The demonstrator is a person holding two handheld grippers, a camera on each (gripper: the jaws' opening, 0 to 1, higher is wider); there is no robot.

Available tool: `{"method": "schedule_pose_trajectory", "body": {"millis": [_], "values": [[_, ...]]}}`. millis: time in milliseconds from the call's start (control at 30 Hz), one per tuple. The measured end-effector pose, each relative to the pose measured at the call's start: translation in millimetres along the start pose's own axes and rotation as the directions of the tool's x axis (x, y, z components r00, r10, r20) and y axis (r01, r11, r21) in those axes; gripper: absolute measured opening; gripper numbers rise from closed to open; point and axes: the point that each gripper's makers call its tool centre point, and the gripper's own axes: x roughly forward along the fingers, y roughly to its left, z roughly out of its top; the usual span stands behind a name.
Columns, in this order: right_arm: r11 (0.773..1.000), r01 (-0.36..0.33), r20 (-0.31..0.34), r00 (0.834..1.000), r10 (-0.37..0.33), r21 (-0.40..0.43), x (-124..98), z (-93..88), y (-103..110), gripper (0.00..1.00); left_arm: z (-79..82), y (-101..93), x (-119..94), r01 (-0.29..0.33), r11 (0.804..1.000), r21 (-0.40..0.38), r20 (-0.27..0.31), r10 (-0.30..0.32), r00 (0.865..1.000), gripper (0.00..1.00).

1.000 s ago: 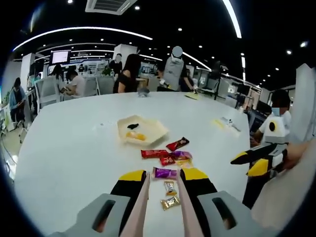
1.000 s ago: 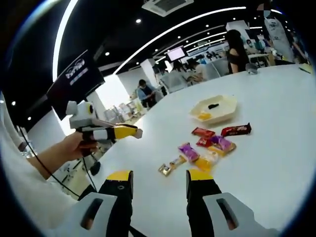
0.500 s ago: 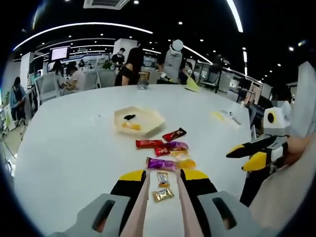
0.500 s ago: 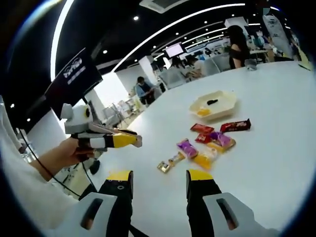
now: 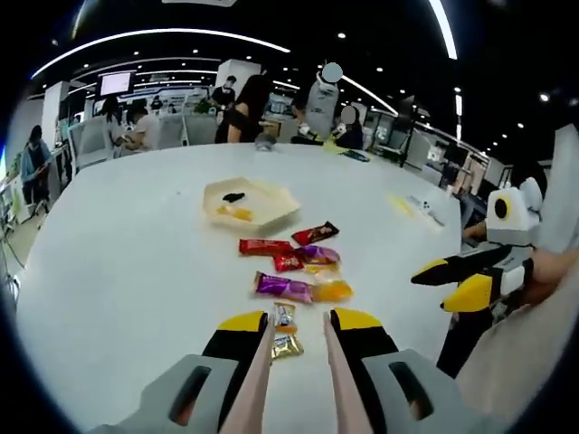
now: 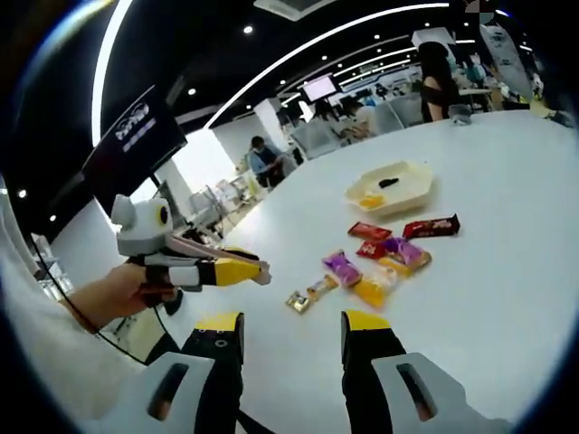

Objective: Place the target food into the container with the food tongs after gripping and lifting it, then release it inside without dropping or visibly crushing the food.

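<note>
- The left gripper [image 5: 298, 336] has dropped closer to the white counter [image 5: 118, 262] than it was a second ago. The pile of candies [image 5: 294, 271] now sits just past its tips.
- It holds two long pale tongs [image 5: 336, 380] between its fingers. The tongs stand a little apart and grip nothing.
- One small gold candy [image 5: 288, 346] lies right at the tong tips. It looks like the first one to pick, but that is my guess.
- The right gripper [image 6: 294, 330] hangs above the counter near its edge. Its fingers are wide apart and hold nothing.
- The tray [image 5: 249, 201] sits past the candies, with something orange and something dark inside.
- The counter is bare between the candies and the tray, so the way there looks free.
- No candy is lifted yet.
</note>
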Motion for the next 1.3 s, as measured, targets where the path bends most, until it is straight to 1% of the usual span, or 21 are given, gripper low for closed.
{"method": "schedule_pose_trajectory", "body": {"millis": [100,233,400,433,467,500,533,767,833,900,933,967,1100,1200,1300], "values": [[1.0,-0.012,-0.002,1.0,0.012,-0.004,0.6,0.2,1.3,0.43,-4.2,-1.0,4.1,-0.007,1.0,0.011,-0.015,0.007,1.0,0.26],[1.0,-0.016,0.0,1.0,0.016,-0.005,-2.8,0.1,0.4,0.44,-8.9,-0.5,8.4,-0.016,1.0,0.005,-0.023,0.017,1.0,0.26],[1.0,-0.006,-0.001,1.0,0.006,0.004,-7.4,-1.1,-4.6,0.44,-20.4,2.0,15.4,-0.059,0.998,0.001,-0.053,0.059,0.997,0.26],[1.0,-0.005,-0.002,1.0,0.005,0.004,-8.7,-1.2,-4.9,0.44,-21.8,1.7,14.9,-0.064,0.998,-0.02,-0.06,0.062,0.996,0.26],[1.0,-0.004,-0.003,1.0,0.004,0.003,-9.3,-1.5,-5.4,0.44,-22.7,2.2,15.1,-0.074,0.994,-0.076,-0.058,0.07,0.996,0.26],[1.0,-0.002,-0.005,1.0,0.002,0.0,-10.8,-2.3,-6.0,0.44,-23.3,4.3,16.9,-0.075,0.991,-0.114,-0.042,0.071,0.997,0.26],[1.0,0.002,-0.006,1.0,-0.002,0.001,-12.5,-2.9,-6.6,0.43,-23.9,5.7,17.7,-0.077,0.99,-0.118,-0.04,0.072,0.997,0.26],[0.999,0.03,-0.004,1.0,-0.03,0.011,-21.8,-4.1,-15.5,0.43,-34.5,13.4,25.9,-0.108,0.989,-0.097,-0.073,0.102,0.992,0.26],[0.999,0.034,-0.003,0.999,-0.034,0.013,-22.7,-2.8,-16.7,0.43,-38.9,18.8,28.6,-0.115,0.987,-0.114,-0.08,0.106,0.991,0.26],[0.999,0.035,-0.002,0.999,-0.035,0.015,-23.2,-1.2,-17.6,0.43,-42.5,18.9,29.8,-0.115,0.986,-0.125,-0.095,0.103,0.99,0.26],[0.999,0.036,-0.001,0.999,-0.036,0.015,-23.2,-0.8,-17.9,0.43,-43.4,18.7,30.0,-0.116,0.986,-0.121,-0.099,0.104,0.99,0.26],[0.999,0.037,-0.001,0.999,-0.037,0.015,-23.7,0.1,-19.2,0.43,-46.0,16.6,30.1,-0.117,0.988,-0.103,-0.114,0.105,0.988,0.26],[0.999,0.042,-0.01,0.999,-0.042,0.013,-26.9,-0.1,-23.3,0.43,-47.6,16.2,32.8,-0.12,0.987,-0.107,-0.114,0.108,0.988,0.26],[0.999,0.048,-0.013,0.999,-0.047,0.018,-31.2,0.2,-26.7,0.43,-45.0,16.8,37.2,-0.128,0.983,-0.131,-0.101,0.115,0.988,0.26],[0.999,0.05,-0.021,0.999,-0.05,0.021,-33.4,-2.6,-29.0,0.43,-47.2,12.6,43.1,-0.132,0.985,-0.113,-0.114,0.119,0.986,0.26]]}}
